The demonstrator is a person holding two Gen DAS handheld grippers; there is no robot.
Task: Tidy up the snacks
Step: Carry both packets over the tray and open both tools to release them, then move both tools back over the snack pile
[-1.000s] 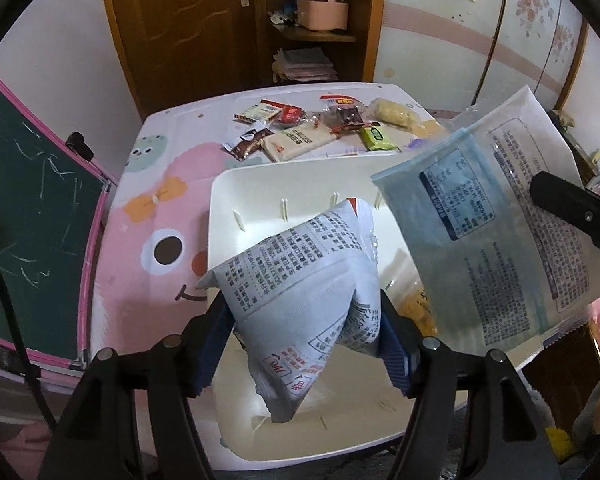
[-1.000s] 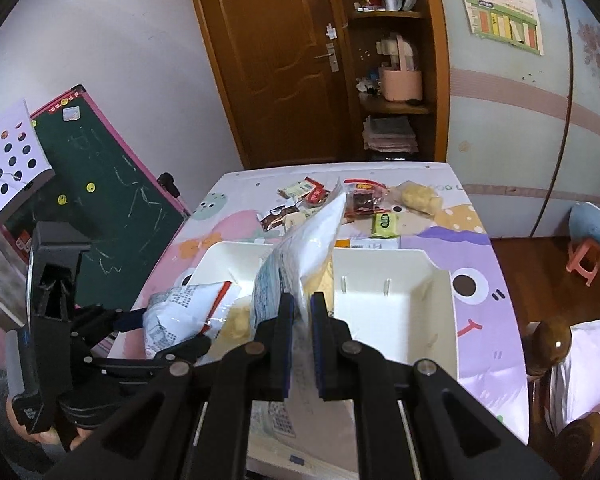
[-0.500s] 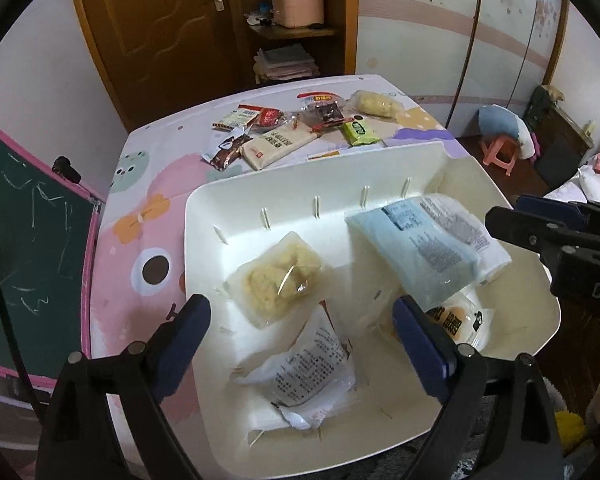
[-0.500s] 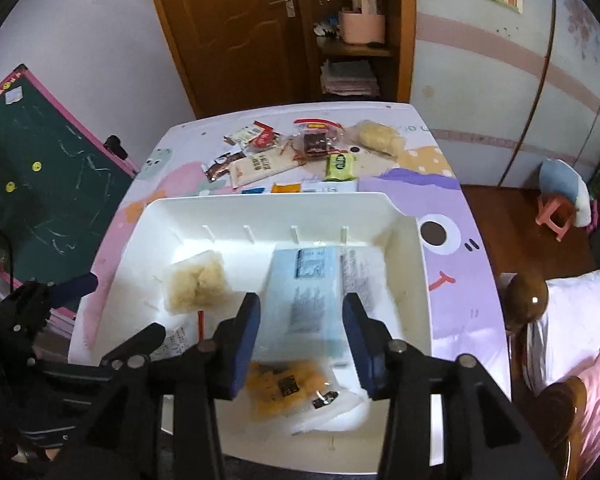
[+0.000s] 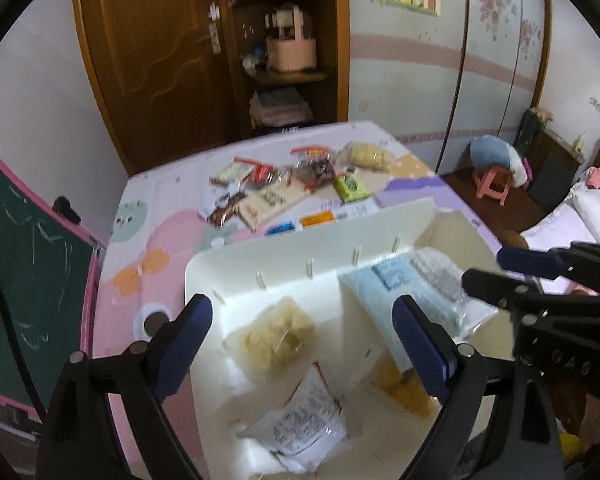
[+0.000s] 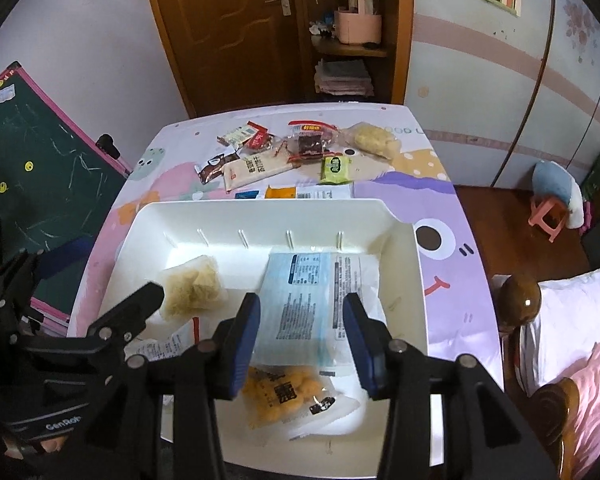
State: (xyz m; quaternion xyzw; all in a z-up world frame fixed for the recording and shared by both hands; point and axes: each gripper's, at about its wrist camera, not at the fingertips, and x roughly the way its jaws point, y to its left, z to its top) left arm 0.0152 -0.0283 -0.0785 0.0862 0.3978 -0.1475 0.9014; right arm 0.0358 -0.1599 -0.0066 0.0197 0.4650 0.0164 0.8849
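Observation:
A white bin point(image 6: 260, 216) point(image 5: 300, 248) stands on the cartoon table. In it lie a blue-and-white packet point(image 6: 308, 296) point(image 5: 416, 284), a pale rice-cake packet point(image 6: 192, 288) point(image 5: 276, 336), a yellow snack bag point(image 6: 284, 392) point(image 5: 400, 388) and a white printed packet point(image 5: 300, 428). My left gripper point(image 5: 304, 344) is open and empty above the bin's left side. My right gripper point(image 6: 304, 344) is open and empty above the blue packet. Each gripper shows in the other's view.
Several loose snacks point(image 6: 284, 152) point(image 5: 284, 184) lie at the table's far end, with small flat packets point(image 6: 300, 192) just behind the bin. A green chalkboard point(image 6: 32, 168) leans on the left. A door and shelves stand behind; a bed and stool are on the right.
Both grippers let go of their packets, which now lie in the bin. Both have opened wide and pulled back and up; the left view has tilted upward.

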